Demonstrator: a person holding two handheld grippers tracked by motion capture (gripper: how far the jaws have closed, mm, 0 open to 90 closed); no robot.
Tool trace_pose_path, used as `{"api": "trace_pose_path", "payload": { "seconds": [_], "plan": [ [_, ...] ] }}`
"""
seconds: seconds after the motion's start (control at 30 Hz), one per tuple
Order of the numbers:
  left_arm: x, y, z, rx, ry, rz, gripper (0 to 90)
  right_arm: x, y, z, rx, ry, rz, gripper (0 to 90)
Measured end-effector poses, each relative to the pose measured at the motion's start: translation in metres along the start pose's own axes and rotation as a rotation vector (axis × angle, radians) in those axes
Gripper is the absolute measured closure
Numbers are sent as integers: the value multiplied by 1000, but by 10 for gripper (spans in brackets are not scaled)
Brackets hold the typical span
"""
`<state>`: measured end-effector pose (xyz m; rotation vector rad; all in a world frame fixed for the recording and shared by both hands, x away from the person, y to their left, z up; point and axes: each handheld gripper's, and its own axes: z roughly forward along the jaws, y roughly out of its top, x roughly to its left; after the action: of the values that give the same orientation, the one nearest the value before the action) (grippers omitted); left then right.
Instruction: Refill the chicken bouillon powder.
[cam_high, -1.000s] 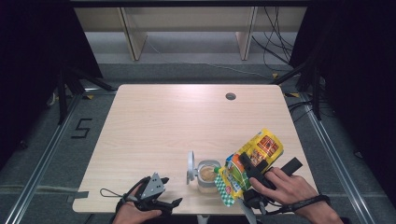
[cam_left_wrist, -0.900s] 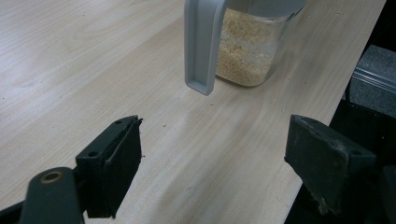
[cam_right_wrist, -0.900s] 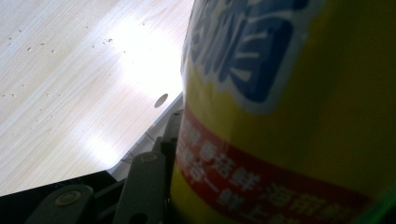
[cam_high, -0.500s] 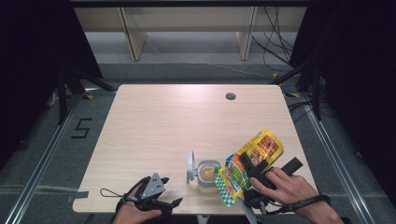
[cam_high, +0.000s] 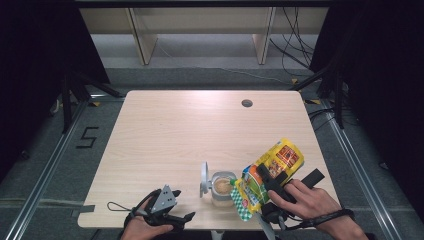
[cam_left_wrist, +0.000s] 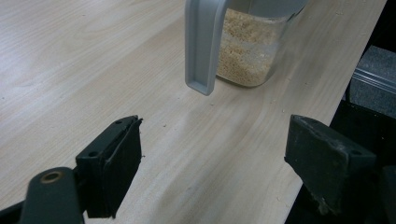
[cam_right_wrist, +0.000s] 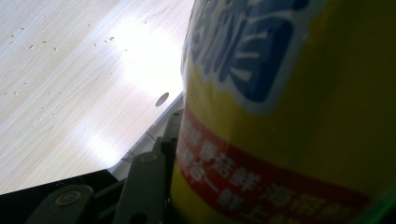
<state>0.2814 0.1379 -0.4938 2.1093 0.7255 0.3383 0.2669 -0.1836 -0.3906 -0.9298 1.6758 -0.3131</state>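
Observation:
A clear container (cam_high: 221, 187) holding pale grains stands near the table's front edge, its grey lid (cam_high: 204, 177) flipped up on its left side. My right gripper (cam_high: 267, 177) is shut on a yellow snack bag (cam_high: 276, 161), which is tilted so that its green end lies beside the container's rim. In the right gripper view the bag (cam_right_wrist: 289, 116) presses against the jaw at the left. My left gripper (cam_high: 186, 218) rests at the front left and points toward the container. Its jaws (cam_left_wrist: 215, 140) stand open with nothing between them, and the container (cam_left_wrist: 247, 46) and lid (cam_left_wrist: 203, 42) are just ahead.
The light wooden table (cam_high: 190, 130) has a round cable hole (cam_high: 246, 103) at the back right. The front edge runs close under both hands. Pale shelving and cables stand beyond the far edge, with dark floor on either side.

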Motion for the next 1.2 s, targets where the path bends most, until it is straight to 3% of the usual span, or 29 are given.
{"api": "trace_pose_path", "payload": {
  "seconds": [0.27,0.57,0.6,0.83,0.9,0.93,1.0,1.07,1.1,1.13,1.2],
  "plan": [
    [0,0,-1,7,1,1,181,0,1,1,0,21,-3,634],
    [1,0,-1,3,-2,7,181,1,2,0,2,10,9,634],
    [1,0,-1,3,-2,7,180,-2,2,2,-19,3,-35,634],
    [1,0,-1,4,-2,7,180,0,0,2,-22,11,-9,636],
    [1,0,-1,14,0,9,181,-3,-1,2,-28,4,-64,636],
    [0,0,-1,7,1,1,181,-3,-1,2,-28,4,-64,636],
    [1,0,-1,11,-6,9,181,2,-1,3,-50,-12,-9,636],
    [1,0,-1,9,-4,8,180,2,-1,4,-56,-4,-24,636],
    [1,0,-1,-1,-5,3,180,5,-1,1,-26,10,36,636],
    [1,0,-1,-4,-7,0,180,9,-1,4,-72,-1,87,636],
    [1,0,-1,-4,-7,0,181,8,-3,5,-77,-1,71,636]
  ]
}}
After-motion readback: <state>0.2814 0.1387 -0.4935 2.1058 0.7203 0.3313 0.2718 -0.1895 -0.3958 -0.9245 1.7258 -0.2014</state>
